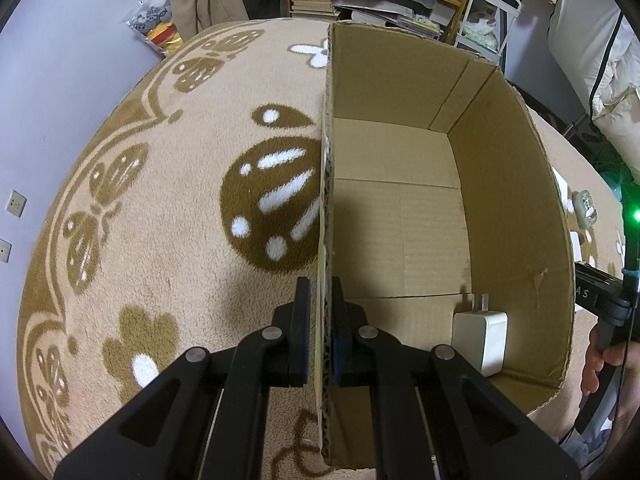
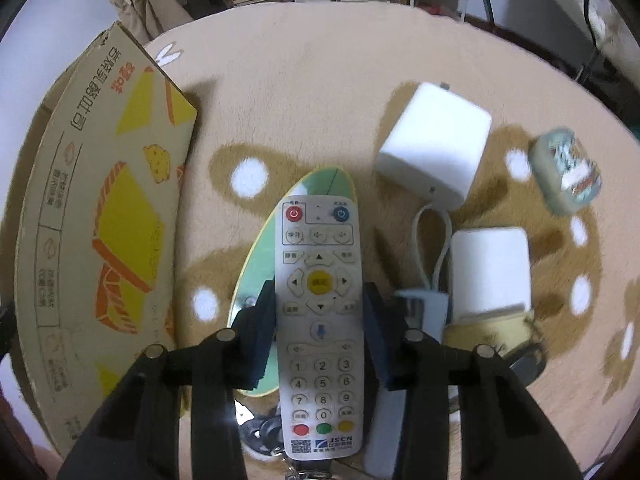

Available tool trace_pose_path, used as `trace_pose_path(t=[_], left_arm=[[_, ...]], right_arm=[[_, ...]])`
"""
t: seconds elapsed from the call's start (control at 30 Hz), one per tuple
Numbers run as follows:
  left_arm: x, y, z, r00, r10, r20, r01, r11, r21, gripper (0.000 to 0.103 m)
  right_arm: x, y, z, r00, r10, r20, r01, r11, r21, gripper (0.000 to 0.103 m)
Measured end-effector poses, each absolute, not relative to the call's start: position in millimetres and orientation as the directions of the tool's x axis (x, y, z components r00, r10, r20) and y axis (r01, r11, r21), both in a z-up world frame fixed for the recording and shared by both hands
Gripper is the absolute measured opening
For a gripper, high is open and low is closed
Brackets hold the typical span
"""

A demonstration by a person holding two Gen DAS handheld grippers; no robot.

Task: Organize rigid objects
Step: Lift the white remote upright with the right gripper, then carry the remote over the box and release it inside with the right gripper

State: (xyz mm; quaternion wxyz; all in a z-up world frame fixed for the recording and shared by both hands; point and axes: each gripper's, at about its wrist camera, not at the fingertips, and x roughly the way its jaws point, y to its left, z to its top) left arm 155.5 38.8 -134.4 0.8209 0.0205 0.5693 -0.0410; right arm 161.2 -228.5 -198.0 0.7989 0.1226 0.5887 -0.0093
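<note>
Left wrist view: the left claw [image 1: 320,312] is clamped on the near wall of the cardboard box [image 1: 516,208], one finger outside and one inside, steadying it on the patterned blanket [image 1: 160,184]. A white charger [image 1: 480,340] already lies on the box floor, prongs up, near the right wall.

Right wrist view: the right claw [image 2: 320,320] grips a white remote control [image 2: 320,320] by its long edges, apparently raised above a green oval card [image 2: 260,264]. More chargers [image 2: 436,152] and a small tin [image 2: 566,170] wait on the blanket; the box stands to the left.

The step in hand looks like carrying the remote to the box. Next, it must swing left, clear the rim, and let go beside the charger.
</note>
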Motion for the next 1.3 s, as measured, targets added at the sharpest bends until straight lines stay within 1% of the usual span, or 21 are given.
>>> trace_pose_path(t=[0.1, 0.23, 0.53, 0.83, 0.97, 1.13, 1.3], left_arm=[[155, 39, -135, 0.347, -0.046, -0.937, 0.094, 0.995, -0.014, 0.007], [155, 38, -135, 0.344, -0.05, -0.938, 0.097, 0.995, -0.017, 0.006], [156, 40, -135, 0.342, -0.057, -0.938, 0.097, 0.995, -0.025, 0.006], [156, 40, -135, 0.34, -0.059, -0.939, 0.095, 0.995, -0.028, 0.006], [156, 39, -135, 0.339, -0.06, -0.939, 0.094, 0.995, -0.03, 0.006], [156, 39, -135, 0.34, -0.059, -0.939, 0.094, 0.995, -0.029, 0.006], [156, 40, -135, 0.34, -0.061, -0.938, 0.093, 0.995, -0.031, 0.006]], right_arm=[[154, -226, -192, 0.339, 0.089, -0.937, 0.16, 0.976, 0.15, 0.044], [144, -216, -174, 0.381, 0.086, -0.921, 0.15, 0.977, 0.153, 0.044], [140, -194, -108, 0.522, 0.099, -0.847, 0.092, 0.981, 0.171, 0.044], [150, -186, -39, 0.629, 0.138, -0.765, 0.038, 0.978, 0.207, 0.044], [153, -174, -14, 0.653, 0.19, -0.734, -0.003, 0.969, 0.249, 0.044], [159, -154, -13, 0.64, 0.264, -0.721, -0.053, 0.952, 0.302, 0.044], [169, -129, -44, 0.571, 0.296, -0.766, -0.082, 0.949, 0.305, 0.044]])
